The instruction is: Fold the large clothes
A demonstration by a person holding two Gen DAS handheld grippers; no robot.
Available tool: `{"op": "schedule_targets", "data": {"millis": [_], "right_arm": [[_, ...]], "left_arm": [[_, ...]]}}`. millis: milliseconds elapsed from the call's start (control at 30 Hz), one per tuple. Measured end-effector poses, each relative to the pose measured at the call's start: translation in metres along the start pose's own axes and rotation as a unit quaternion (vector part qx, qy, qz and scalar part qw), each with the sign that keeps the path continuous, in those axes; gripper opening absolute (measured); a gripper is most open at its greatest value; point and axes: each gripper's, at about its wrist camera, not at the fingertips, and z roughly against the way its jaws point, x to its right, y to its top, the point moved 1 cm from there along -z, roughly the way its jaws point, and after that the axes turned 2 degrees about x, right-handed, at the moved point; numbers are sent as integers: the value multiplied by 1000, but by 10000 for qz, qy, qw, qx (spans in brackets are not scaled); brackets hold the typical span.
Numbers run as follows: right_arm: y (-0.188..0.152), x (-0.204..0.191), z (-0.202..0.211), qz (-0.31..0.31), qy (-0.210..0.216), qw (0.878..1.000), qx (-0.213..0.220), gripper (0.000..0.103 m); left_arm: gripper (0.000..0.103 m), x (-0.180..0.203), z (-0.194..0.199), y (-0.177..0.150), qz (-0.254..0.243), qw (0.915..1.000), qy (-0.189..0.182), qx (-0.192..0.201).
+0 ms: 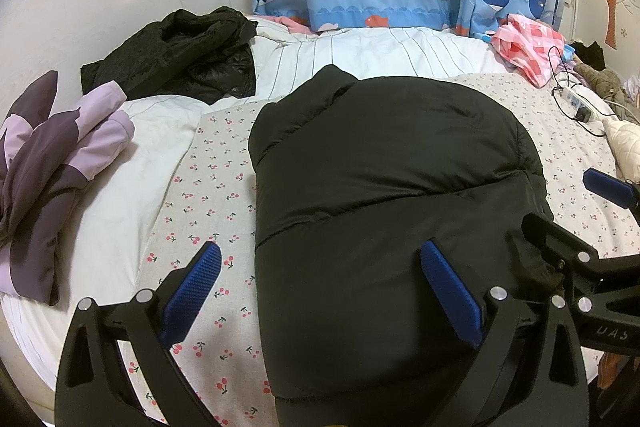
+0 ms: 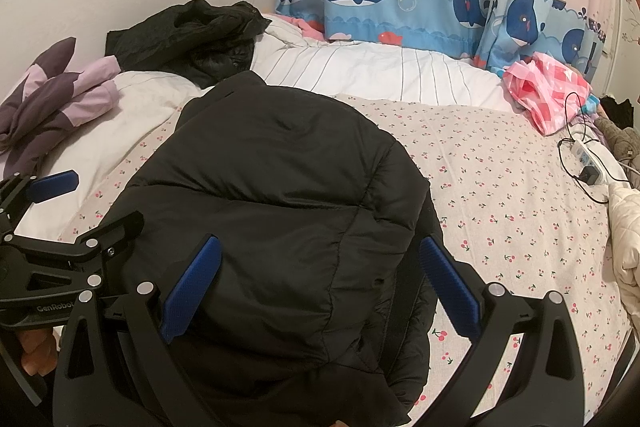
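On the bed (image 1: pixel 500 115), the black puffer jacket (image 1: pixel 380 187) lies folded into a compact bundle. Both the left gripper (image 1: pixel 320 291) and right gripper (image 2: pixel 320 287) hold their fingers spread, empty; the black coat (image 1: pixel 180 55) and purple jacket (image 1: pixel 52 163) look unfolded.

Bed (image 1: pixel 224 187), cherry-print sheet. On it: black puffer jacket (image 1: pixel 380 187), white duvet (image 1: pixel 360 59), power strip (image 1: pixel 576 99). Pink checked cloth (image 1: pixel 528 47) at far right.

Puffer jacket (image 1: pixel 384 211) lies on bed (image 1: pixel 500 99), heaped clothes (image 1: pixel 176 55) behind-left.
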Motion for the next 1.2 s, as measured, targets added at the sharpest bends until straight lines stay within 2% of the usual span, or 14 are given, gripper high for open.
{"op": "schedule_targets", "data": {"millis": [1200], "right_arm": [[0, -3, -1, -9, 7, 10000, -14, 96]], "left_arm": [[96, -2, -1, 1, 7, 10000, -11, -5]]}}
